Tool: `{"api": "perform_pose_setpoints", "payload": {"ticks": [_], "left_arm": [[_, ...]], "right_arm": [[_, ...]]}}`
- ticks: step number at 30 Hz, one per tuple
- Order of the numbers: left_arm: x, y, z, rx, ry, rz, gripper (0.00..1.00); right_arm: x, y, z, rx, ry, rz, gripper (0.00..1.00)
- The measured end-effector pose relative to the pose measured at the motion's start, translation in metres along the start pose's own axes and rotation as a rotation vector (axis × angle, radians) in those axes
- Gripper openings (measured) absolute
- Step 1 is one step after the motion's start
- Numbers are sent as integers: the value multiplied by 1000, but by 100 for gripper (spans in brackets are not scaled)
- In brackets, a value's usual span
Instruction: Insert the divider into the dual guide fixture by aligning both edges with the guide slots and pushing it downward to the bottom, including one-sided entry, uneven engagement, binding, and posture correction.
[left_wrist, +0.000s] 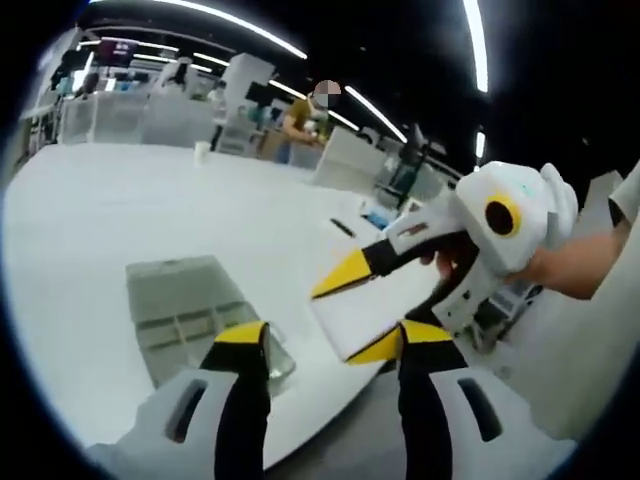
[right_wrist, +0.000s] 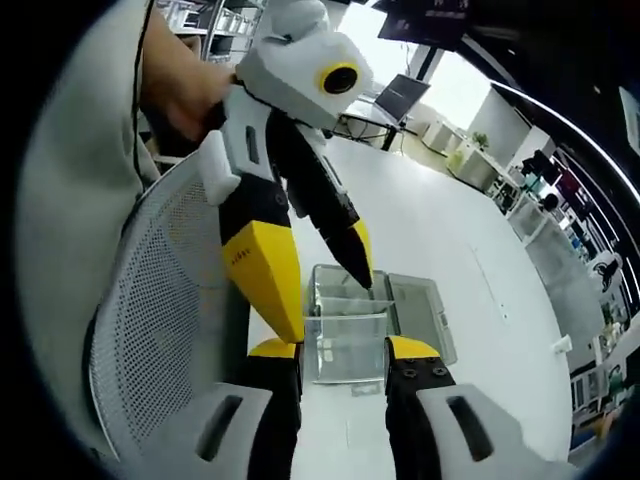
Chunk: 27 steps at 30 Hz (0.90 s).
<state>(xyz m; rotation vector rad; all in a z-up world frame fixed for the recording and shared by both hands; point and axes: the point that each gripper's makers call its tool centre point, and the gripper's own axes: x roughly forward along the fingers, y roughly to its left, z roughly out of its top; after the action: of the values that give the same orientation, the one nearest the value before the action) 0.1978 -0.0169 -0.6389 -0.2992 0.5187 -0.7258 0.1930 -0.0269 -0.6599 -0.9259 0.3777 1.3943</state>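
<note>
1. We are clamping the divider (left_wrist: 352, 320) in the right tongs (left_wrist: 358, 318); tilted entry risks binding.
2. Our left tongs (right_wrist: 322, 285) are hanging released over the fixture (right_wrist: 375, 322) on the surface (left_wrist: 150, 210).

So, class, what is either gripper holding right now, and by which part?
The right gripper holds the white divider across its width, its jaws on two opposite edges. The left gripper is open and holds nothing.

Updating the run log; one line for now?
right gripper grips divider | left gripper open, empty | fixture on table, divider not inserted
</note>
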Motion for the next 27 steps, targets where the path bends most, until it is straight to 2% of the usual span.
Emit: {"api": "perform_pose_setpoints", "payload": {"ticks": [13, 27], "left_arm": [[3, 1, -9, -79, 43, -10, 29], [2, -3, -20, -155, 96, -23, 13]], "right_arm": [[1, 5, 6, -37, -3, -8, 27], [0, 5, 10, -74, -7, -31, 27]]}}
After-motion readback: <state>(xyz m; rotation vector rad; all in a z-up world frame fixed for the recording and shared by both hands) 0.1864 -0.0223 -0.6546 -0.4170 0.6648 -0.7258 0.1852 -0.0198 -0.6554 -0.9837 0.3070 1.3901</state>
